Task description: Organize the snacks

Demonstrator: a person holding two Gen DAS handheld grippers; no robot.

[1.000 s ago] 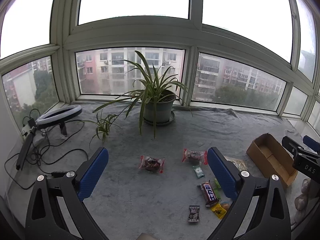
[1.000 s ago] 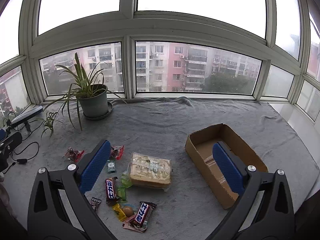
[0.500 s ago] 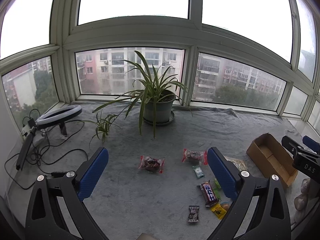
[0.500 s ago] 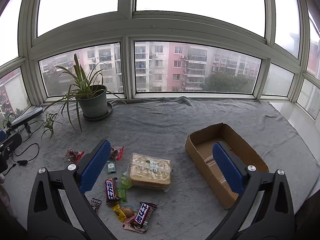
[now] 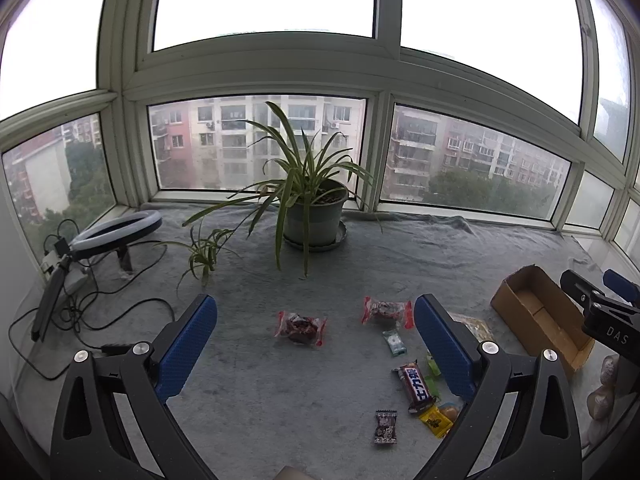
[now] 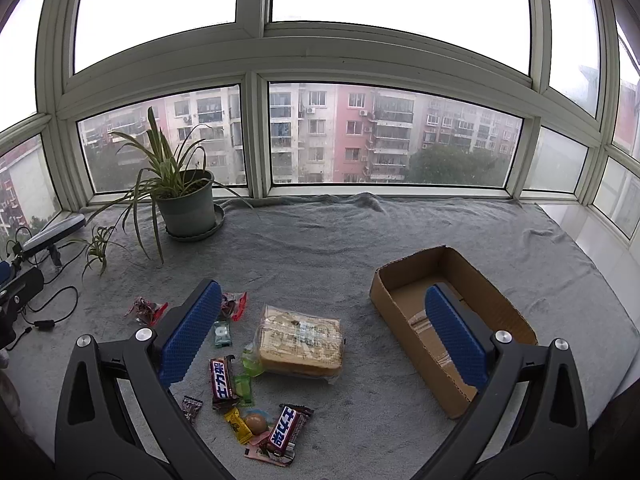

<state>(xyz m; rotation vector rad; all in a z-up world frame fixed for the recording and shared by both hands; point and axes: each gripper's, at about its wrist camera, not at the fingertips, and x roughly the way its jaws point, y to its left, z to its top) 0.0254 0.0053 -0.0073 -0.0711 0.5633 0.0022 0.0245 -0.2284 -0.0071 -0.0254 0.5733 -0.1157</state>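
Fingers wide apart on left gripper (image 5: 315, 348) and right gripper (image 6: 323, 334), both holding nothing, up high over cloth (image 6: 320, 248), likely to look first. Snacks (image 6: 230, 376) lie scattered. Box (image 6: 404, 276) sits empty beside, ready for them.

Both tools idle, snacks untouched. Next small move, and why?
Probably lower the right tool onto the bread pack: it lies between the open jaws, nearest the empty box. The left tool hangs open, holding nothing.
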